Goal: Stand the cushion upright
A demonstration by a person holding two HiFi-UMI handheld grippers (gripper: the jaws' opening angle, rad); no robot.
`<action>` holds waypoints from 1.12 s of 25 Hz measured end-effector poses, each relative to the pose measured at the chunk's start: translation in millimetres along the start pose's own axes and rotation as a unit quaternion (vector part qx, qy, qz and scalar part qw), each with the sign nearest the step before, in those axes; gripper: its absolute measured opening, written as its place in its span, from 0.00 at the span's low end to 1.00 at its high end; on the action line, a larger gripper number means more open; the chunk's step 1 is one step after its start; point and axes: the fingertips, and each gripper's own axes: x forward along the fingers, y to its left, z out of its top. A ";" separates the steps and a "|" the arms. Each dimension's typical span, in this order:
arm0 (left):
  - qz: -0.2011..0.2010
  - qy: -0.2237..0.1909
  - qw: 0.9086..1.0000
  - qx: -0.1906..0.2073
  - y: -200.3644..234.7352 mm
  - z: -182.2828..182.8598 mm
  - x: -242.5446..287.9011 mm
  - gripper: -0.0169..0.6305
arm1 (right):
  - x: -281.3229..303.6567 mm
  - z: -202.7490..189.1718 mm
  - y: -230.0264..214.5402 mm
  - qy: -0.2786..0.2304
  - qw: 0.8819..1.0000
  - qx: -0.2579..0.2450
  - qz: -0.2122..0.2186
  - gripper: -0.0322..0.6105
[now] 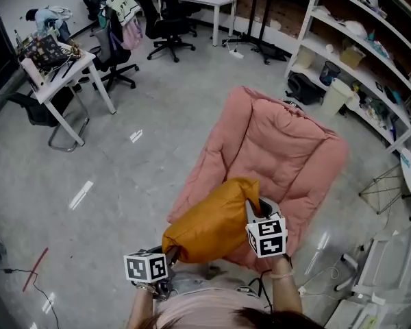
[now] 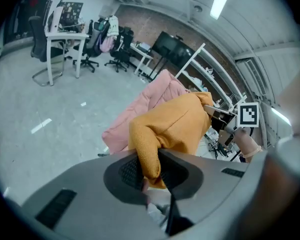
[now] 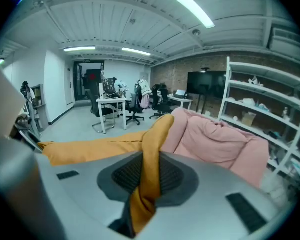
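Note:
An orange cushion (image 1: 216,221) hangs over the near end of a pink padded lounge seat (image 1: 274,153). My left gripper (image 1: 166,256) is shut on the cushion's near left corner (image 2: 147,159), which is pinched between its jaws. My right gripper (image 1: 257,214) is shut on the cushion's far right corner (image 3: 149,176), a fold of orange fabric running down between its pads. The cushion (image 3: 97,149) stretches between the two grippers, lifted off the pink seat (image 3: 215,139). The other gripper's marker cube (image 2: 248,115) shows beyond the cushion in the left gripper view.
White shelving (image 1: 370,53) with boxes lines the right wall. A white desk (image 1: 61,81) and black office chairs (image 1: 168,19) stand at the left and back. A grey floor (image 1: 123,170) surrounds the seat. A red stick and a cable (image 1: 34,269) lie at the lower left.

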 end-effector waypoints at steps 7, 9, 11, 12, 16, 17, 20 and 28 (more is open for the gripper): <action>-0.018 -0.025 0.999 0.021 -16.0 3.9 -1.8 0.10 | -44.1 -13.6 -16.6 -0.019 0.998 0.043 -0.038 0.17; -0.022 -0.033 0.999 0.028 -20.8 5.6 -1.3 0.10 | -56.0 -19.8 -20.4 -0.025 0.997 0.055 -0.049 0.17; -0.026 -0.038 0.998 0.036 -26.7 6.2 0.1 0.10 | -67.6 -26.9 -25.1 -0.031 0.995 0.067 -0.060 0.17; -0.029 -0.039 0.998 0.040 -30.6 6.2 0.7 0.09 | -73.7 -30.4 -27.8 -0.033 0.995 0.072 -0.066 0.17; -0.037 -0.048 0.996 0.059 -48.2 8.0 0.5 0.09 | -96.3 -40.2 -39.2 -0.047 0.990 0.097 -0.087 0.17; -0.038 -0.052 0.996 0.062 -51.4 9.0 0.1 0.09 | -101.2 -41.9 -40.9 -0.051 0.989 0.104 -0.091 0.17; -0.041 -0.060 0.995 0.066 -58.9 12.4 -2.3 0.09 | -114.3 -46.3 -42.7 -0.061 0.986 0.119 -0.100 0.17; -0.054 -0.065 0.992 0.097 -81.5 23.3 0.6 0.09 | -136.4 -57.4 -56.8 -0.076 0.977 0.153 -0.127 0.17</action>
